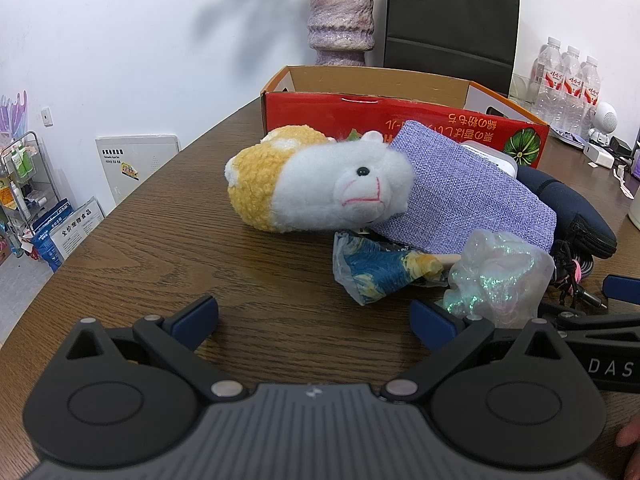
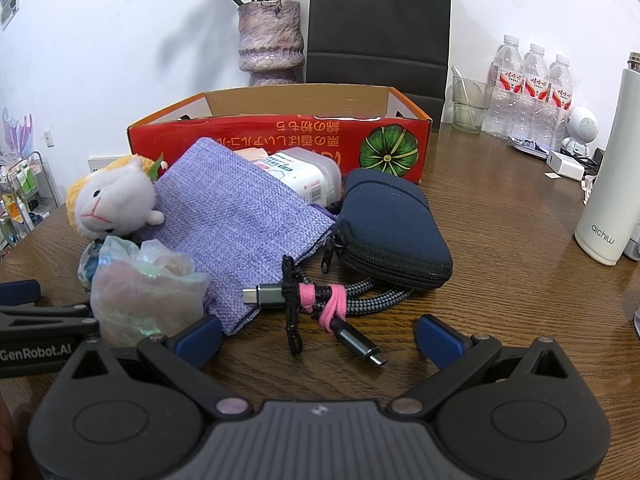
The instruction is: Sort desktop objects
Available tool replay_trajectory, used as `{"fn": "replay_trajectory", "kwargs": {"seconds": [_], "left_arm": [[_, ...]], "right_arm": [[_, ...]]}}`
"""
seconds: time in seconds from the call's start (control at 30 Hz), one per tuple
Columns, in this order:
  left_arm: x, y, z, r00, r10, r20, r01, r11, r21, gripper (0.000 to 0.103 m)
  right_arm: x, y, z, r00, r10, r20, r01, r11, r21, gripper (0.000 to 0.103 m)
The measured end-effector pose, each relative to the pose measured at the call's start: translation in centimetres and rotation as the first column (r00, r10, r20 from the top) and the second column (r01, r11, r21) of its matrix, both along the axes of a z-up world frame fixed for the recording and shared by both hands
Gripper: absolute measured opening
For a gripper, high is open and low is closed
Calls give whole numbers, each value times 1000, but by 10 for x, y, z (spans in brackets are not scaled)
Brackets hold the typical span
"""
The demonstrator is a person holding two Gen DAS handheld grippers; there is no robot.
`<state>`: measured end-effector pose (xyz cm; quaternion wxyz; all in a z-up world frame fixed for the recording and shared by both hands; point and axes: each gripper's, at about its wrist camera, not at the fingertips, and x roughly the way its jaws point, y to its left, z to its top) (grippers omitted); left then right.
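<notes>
Desktop objects lie heaped ahead of both your grippers, before the red cardboard box [image 2: 280, 142] (open-topped, farthest off). The purple fabric pouch [image 2: 236, 224] sits just beyond your right gripper [image 2: 320, 340], the navy zip case [image 2: 394, 228] to its right. The plush toy [image 1: 320, 184] lies beyond your left gripper [image 1: 314, 318]. The braided cable [image 2: 340, 304] rests nearest. Both grippers gape wide, holding nothing.
</notes>
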<state>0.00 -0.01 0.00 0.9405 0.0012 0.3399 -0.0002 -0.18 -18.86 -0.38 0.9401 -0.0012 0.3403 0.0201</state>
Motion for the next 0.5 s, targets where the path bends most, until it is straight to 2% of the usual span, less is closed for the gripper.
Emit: {"fn": "replay_trajectory", "kwargs": {"seconds": [0.5], "left_arm": [[-6,3,0,1000,-3,7,3,1000,3,103]], "right_arm": [[0,-1,-1,1000,-2,1,2,1000,1,103]]}}
